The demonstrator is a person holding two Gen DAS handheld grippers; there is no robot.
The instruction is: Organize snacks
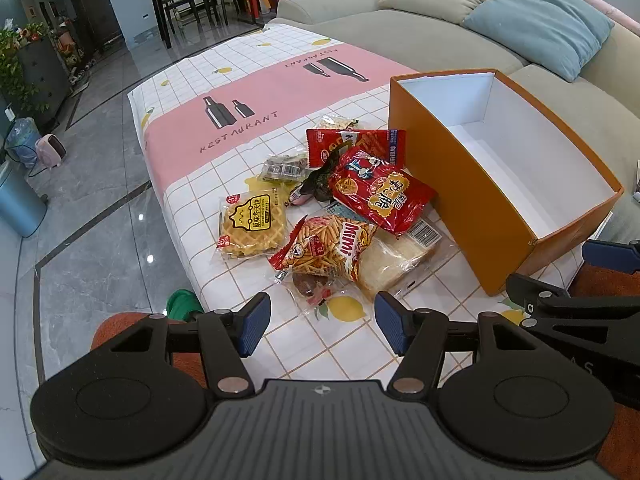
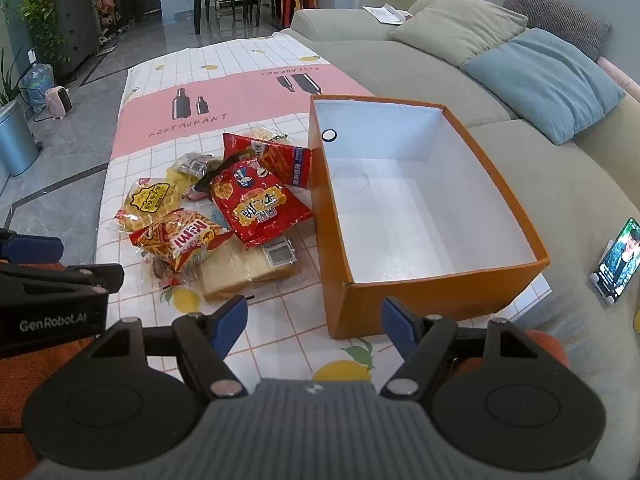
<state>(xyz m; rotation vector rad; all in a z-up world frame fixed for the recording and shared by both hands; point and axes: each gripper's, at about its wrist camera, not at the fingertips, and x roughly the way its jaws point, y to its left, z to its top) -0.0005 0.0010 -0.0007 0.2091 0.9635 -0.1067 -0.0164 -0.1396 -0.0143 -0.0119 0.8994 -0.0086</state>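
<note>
Both tools stand open and empty: the left gripper (image 1: 320, 322) hangs just short of the snack pile (image 1: 320, 216), the right gripper (image 2: 314, 326) before the near wall of the orange box (image 2: 420, 300). The box is empty, so sorting has not begun. Next move: close on the nearest packet, the Mimi bag (image 1: 324, 248), and carry it into the box beside the pile.

Left gripper (image 1: 320, 326) & right gripper (image 2: 314, 326) side by side, both angled down, jaws apart, nothing held.
</note>
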